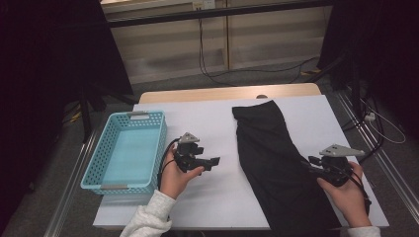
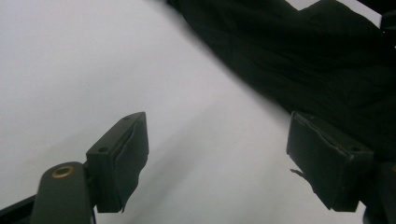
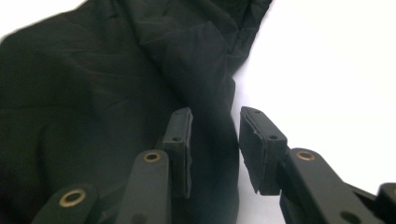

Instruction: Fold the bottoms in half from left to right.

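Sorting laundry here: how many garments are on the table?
1: a black garment lies on the table's right half, its near end beside the right claw.

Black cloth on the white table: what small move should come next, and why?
Probably ease the right hand-held gripper onto the long black fabric garment's near edge and close. Its jaws stand slightly apart with nothing pinched, the edge lies just below them, and the light blue perforated plastic basket waits unfilled.

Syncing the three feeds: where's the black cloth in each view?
High view: black cloth lies right of centre on the white table cover, running to the near edge.
Left gripper view: top right, beyond the jaws.
Right gripper view: left and centre, under the jaws.
Shared landmark: the cloth's edge against the white cover.
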